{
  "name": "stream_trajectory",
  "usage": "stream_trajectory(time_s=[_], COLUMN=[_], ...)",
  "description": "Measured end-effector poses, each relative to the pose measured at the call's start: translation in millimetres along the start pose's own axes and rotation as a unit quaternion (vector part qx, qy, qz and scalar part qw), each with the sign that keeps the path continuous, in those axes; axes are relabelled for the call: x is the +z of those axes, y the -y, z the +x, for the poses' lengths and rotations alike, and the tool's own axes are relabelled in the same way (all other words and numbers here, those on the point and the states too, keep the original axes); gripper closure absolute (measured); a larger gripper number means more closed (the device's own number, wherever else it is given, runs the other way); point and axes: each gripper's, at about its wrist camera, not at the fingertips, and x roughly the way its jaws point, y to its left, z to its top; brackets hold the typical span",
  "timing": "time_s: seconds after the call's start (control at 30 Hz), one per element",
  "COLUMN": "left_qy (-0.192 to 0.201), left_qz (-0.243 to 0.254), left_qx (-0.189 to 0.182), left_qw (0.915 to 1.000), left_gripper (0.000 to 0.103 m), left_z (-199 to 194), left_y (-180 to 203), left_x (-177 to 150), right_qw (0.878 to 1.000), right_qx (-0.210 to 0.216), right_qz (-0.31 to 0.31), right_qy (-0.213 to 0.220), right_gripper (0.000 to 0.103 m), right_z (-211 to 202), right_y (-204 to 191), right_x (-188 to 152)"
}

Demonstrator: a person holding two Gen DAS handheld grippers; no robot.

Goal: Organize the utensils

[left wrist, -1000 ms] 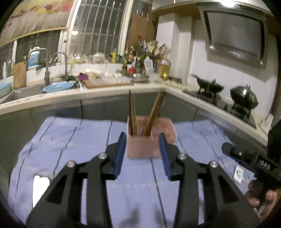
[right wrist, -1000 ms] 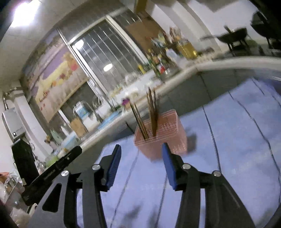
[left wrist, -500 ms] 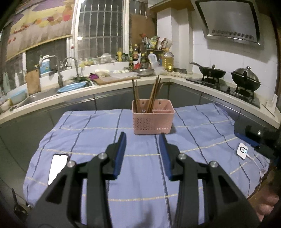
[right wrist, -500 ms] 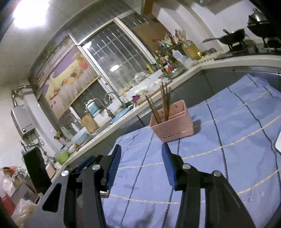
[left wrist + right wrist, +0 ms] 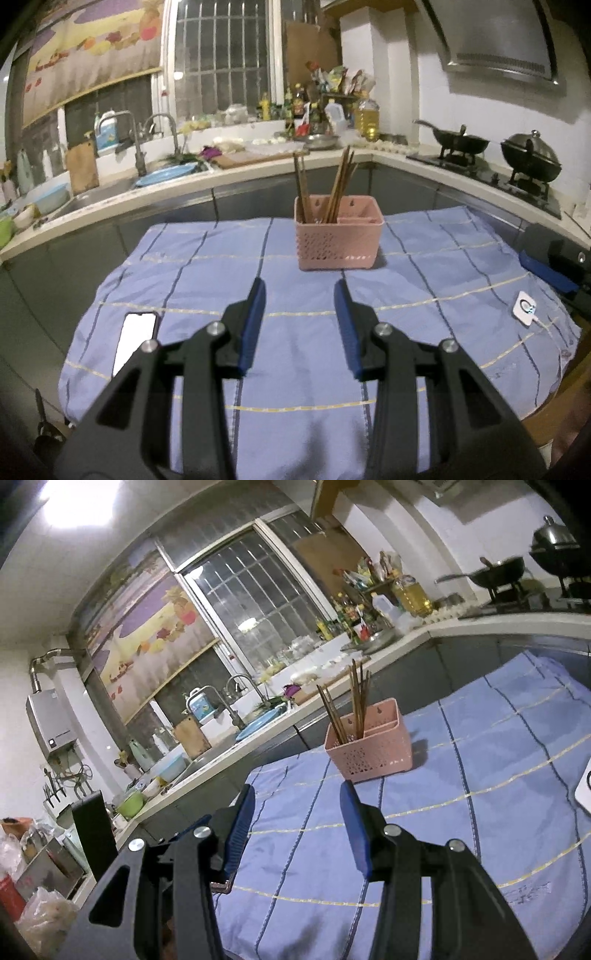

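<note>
A pink perforated utensil caddy [image 5: 338, 236] stands upright on the blue checked tablecloth [image 5: 207, 280], toward the far edge of the table, at about 12 o'clock from the left gripper [image 5: 300, 295]. Two bunches of brown chopsticks [image 5: 341, 184] lean in its left compartment (one bunch near upright, the other tilted to the right), while the smaller right compartment shows nothing above its rim. From the right wrist view the same caddy [image 5: 371, 746] sits at roughly 1 o'clock from the right gripper [image 5: 297, 795], well apart from it.

Both grippers hang above the cloth with their blue-padded jaws spread wide and nothing between them; neither touches the caddy.

On the cloth, a smartphone [image 5: 135, 341] lies flat at 9 o'clock from the left gripper, near the table's left edge, and a small white device with a cable [image 5: 526, 308] lies at 3 o'clock. Beyond the table runs a kitchen counter with a sink faucet [image 5: 162, 140], and a wok [image 5: 460, 142] on the stove at 2 o'clock.
</note>
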Motion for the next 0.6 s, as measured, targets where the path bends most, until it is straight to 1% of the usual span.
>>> stream_trajectory(time_s=[0.3,0.43,0.5,0.6], left_qy=[-0.028,-0.036,-0.039,-0.04], left_qz=[-0.007,-0.003,0.002,0.013], left_qx=[0.017,0.025,0.03,0.034], left_qw=[0.9994,0.999,0.9988,0.9985], left_gripper=[0.066,0.066,0.056,0.054], left_z=[44,65,79,98], left_y=[-13,-17,-16,-12], left_x=[7,10,13,17], right_qw=[0.999,0.999,0.999,0.998], right_qx=[-0.004,-0.018,-0.029,-0.049], right_qz=[0.018,0.017,0.011,-0.005], right_qy=[-0.026,-0.034,-0.035,-0.035], right_gripper=[0.054,0.054,0.054,0.054], right_z=[41,58,66,83], right_y=[18,26,31,37], right_x=[6,6,7,9])
